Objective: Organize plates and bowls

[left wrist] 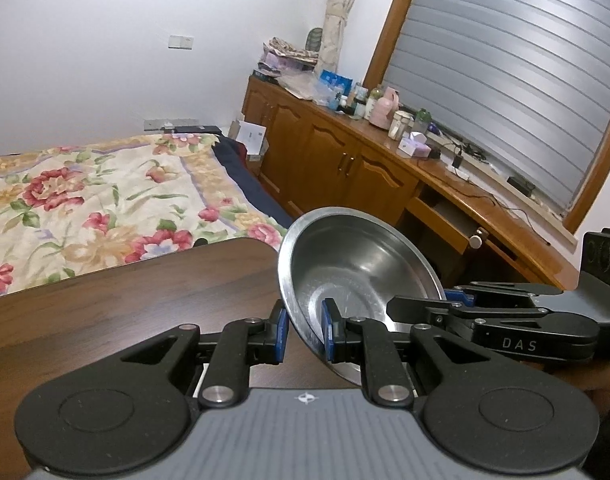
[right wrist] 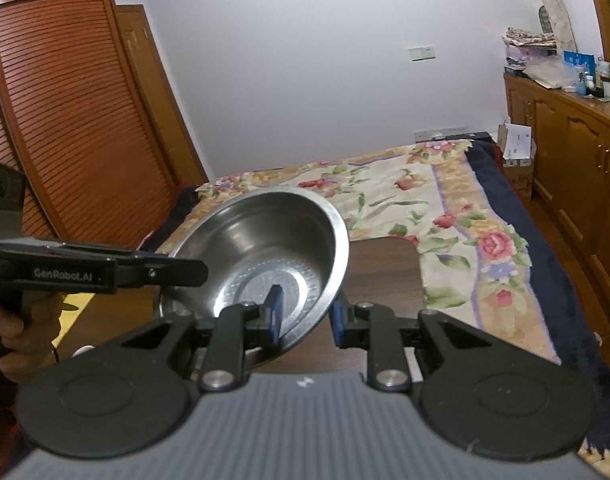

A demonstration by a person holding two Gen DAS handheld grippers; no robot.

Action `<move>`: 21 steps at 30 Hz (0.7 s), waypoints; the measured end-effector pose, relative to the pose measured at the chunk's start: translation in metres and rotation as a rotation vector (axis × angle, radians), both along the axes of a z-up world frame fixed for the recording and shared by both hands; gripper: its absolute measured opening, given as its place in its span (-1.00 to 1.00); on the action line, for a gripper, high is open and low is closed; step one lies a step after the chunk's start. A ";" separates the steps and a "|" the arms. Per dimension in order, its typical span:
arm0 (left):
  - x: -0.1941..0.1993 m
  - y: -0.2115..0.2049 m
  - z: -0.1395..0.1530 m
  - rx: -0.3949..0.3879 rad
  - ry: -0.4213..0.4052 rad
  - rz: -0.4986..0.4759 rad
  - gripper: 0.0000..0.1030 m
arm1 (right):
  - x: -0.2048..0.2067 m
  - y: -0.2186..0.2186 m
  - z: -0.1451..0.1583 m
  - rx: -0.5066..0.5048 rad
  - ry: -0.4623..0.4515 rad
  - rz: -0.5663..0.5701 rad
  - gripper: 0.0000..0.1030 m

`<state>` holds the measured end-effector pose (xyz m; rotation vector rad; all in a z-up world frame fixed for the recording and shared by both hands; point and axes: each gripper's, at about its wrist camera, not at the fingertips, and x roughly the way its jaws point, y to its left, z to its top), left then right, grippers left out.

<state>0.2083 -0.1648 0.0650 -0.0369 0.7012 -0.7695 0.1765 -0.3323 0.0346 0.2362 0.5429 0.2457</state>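
— Both of them have hold of that steel bowl [left wrist: 357,276], see? The left gripper [left wrist: 304,330] straddles the rim on its side, one blue pad outside the wall, one inside. It looks pinched, though there's a sliver of gap at the outer pad, so I wouldn't swear it's tight.

— And the right gripper [right wrist: 307,316]?

— Same on the opposite rim: one pad inside the bowl, one outside the wall, narrowed around the edge. Whether it truly bites, I can't tell. From it, the left one comes in from the left, and there's a hand [right wrist: 13,320] on that handle.

— The bowl's off the table [left wrist: 125,304]?

— Seems so. It hangs tilted between the two, just ahead of the fingers, over the table's near edge.

— Anything in it?

— Nothing, just a textured ring at the bottom. No plates or other bowls in sight.

— So what would you tell them?

— Thin slick rim, so I'd say keep both grips even and level it before lowering; if one lets go first, it'll probably swing or slip. Set it flat, then open.
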 end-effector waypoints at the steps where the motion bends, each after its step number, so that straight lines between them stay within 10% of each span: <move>1: -0.003 0.003 0.001 -0.001 -0.003 0.003 -0.63 | -0.001 0.002 0.000 0.005 0.000 0.003 -0.49; 21: -0.064 0.068 -0.012 0.015 0.010 0.063 -0.60 | -0.041 0.061 -0.008 0.022 0.037 0.096 -0.49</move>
